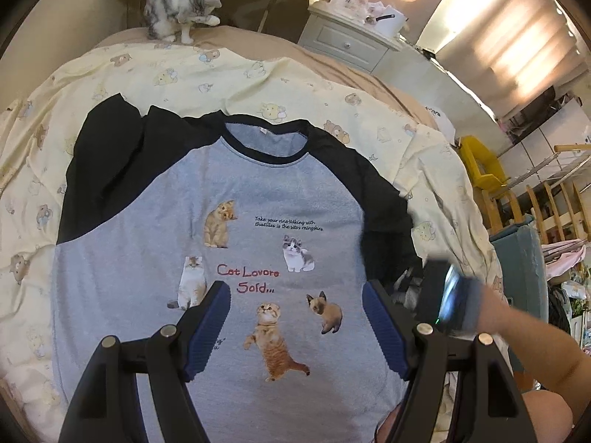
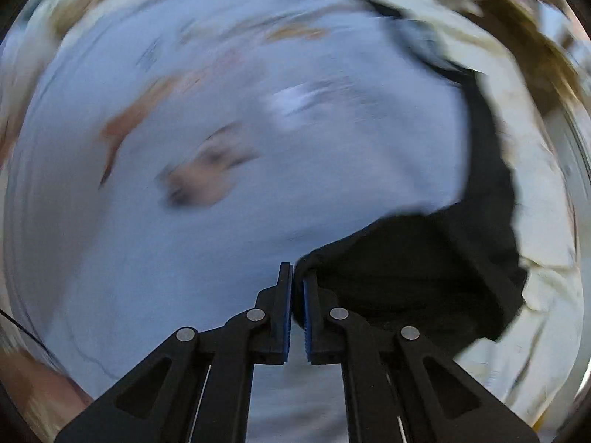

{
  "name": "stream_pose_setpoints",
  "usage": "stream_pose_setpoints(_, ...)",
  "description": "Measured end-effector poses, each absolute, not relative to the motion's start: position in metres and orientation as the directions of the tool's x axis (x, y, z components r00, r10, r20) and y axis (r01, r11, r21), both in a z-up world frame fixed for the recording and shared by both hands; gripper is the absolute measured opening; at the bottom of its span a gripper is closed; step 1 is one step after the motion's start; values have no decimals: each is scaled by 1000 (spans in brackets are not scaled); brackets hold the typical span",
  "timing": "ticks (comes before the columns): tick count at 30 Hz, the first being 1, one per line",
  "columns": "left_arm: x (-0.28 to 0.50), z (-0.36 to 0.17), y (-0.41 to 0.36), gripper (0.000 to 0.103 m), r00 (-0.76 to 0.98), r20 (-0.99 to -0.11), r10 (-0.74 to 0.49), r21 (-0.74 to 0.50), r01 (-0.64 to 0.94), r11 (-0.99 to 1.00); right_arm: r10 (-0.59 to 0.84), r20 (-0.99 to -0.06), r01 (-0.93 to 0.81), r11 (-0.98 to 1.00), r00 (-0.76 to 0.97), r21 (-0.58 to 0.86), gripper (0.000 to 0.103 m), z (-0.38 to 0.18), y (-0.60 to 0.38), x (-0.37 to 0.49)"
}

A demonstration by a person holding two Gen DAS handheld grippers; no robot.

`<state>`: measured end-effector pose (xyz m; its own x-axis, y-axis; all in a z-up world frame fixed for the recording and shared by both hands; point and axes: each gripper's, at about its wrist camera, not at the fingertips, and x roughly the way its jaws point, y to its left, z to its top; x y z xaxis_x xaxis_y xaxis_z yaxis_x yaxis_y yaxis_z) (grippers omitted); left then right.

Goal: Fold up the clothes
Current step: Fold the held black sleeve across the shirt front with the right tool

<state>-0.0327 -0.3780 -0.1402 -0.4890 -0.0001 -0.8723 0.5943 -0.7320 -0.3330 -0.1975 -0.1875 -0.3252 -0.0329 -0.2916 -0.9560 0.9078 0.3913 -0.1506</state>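
A grey raglan shirt (image 1: 147, 251) with black sleeves and cat prints lies face up on the bed, collar away from me. My left gripper (image 1: 295, 291) hangs open above its lower chest, nothing between the blue pads. The shirt's left black sleeve (image 1: 107, 162) lies folded at the upper left. In the right wrist view, which is motion-blurred, my right gripper (image 2: 296, 273) is shut on the edge of the right black sleeve (image 2: 406, 269), lifted over the grey body (image 2: 184, 258). From the left wrist, that gripper (image 1: 443, 295) is a blur at the sleeve (image 1: 384, 243).
A pale yellow bear-print quilt (image 1: 207, 74) covers the bed under the shirt. A grey tabby cat (image 1: 181, 3) sits at the far edge. A white nightstand (image 1: 347, 40) stands behind; a yellow seat (image 1: 480, 170) and wooden racks are on the right. A person's forearm (image 1: 535, 343) reaches in from the right.
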Motion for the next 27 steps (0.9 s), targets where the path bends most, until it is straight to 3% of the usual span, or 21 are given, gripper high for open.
stream_pose_setpoints(3,-35,-148,-377,75,-474,-880,21,-336,591,-734,-312,-948,900,394,-58,-185,23,-328,-182,-173)
stream_pose_setpoints(7,-65,-172,-373,75,-482,-869,117,-385,507,-771,-409,-912,959,254,-9,-123,26,-300,-170,-191)
stream_pose_setpoints(10,-122,-204,-355,75,-459,-875,157,-315,292,-903,-438,-897,993,114,57,7,29,-293,-154,-227)
stream_pose_setpoints(11,-144,-218,-349,75,-441,-884,157,-279,227,-933,-447,-882,988,105,148,112,29,-291,-147,-236)
stream_pose_setpoints(16,-221,-267,-310,75,-398,-907,138,-106,-102,-989,-538,-744,904,85,396,419,29,-275,-109,-236)
stream_pose_setpoints(19,-247,-280,-290,75,-442,-884,153,-57,-225,-973,-583,-789,905,-206,193,373,31,-283,-95,-269)
stream_pose_setpoints(22,-264,-290,-277,69,-464,-869,175,-32,-301,-953,-639,-755,816,-355,145,457,32,-296,-97,-292)
stream_pose_setpoints(25,-277,-304,-258,59,-441,-887,133,62,-399,-915,-690,-717,693,-471,96,546,31,-310,-99,-314)
stream_pose_setpoints(27,-284,-316,-253,46,-420,-904,83,126,-447,-885,-702,-709,634,-516,72,575,31,-318,-106,-324)
